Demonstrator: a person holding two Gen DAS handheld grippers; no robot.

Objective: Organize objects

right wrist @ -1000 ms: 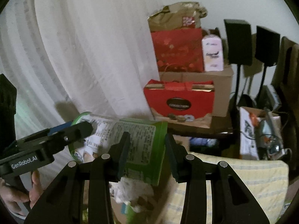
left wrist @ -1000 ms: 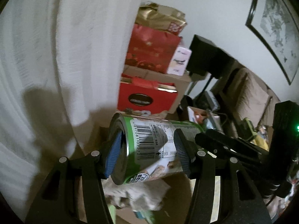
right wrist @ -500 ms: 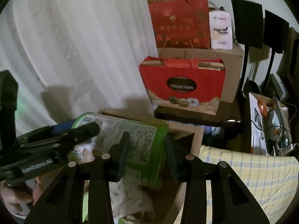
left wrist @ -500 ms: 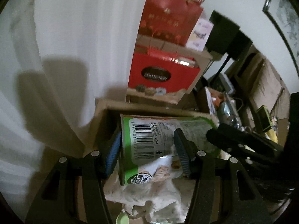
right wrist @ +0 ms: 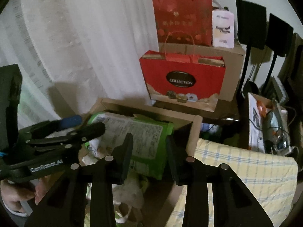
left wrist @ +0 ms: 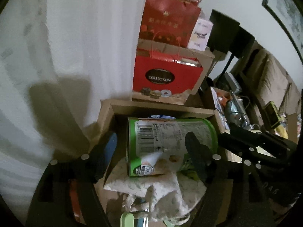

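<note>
A green can (left wrist: 166,143) with a white barcode label lies on its side inside an open cardboard box (left wrist: 157,107), on top of crumpled white bags (left wrist: 161,189). My left gripper (left wrist: 151,147) is open, its fingers wide on either side of the can without gripping it. In the right wrist view the can (right wrist: 140,141) lies in the box (right wrist: 195,130). My right gripper (right wrist: 149,155) is open around the can's right end, with a gap on both sides.
A red "COLLECTION" gift bag (right wrist: 181,81) stands behind the box, with a brown carton (right wrist: 229,60) and another red bag (right wrist: 183,20) stacked beyond. A white curtain (right wrist: 94,37) hangs at the left. A yellow checked cloth (right wrist: 242,172) lies to the right of the box.
Both grippers lowered the can from mid-air into the cardboard box. The left gripper's fingers then spread apart and let go of the can, which now rests on the bags.
</note>
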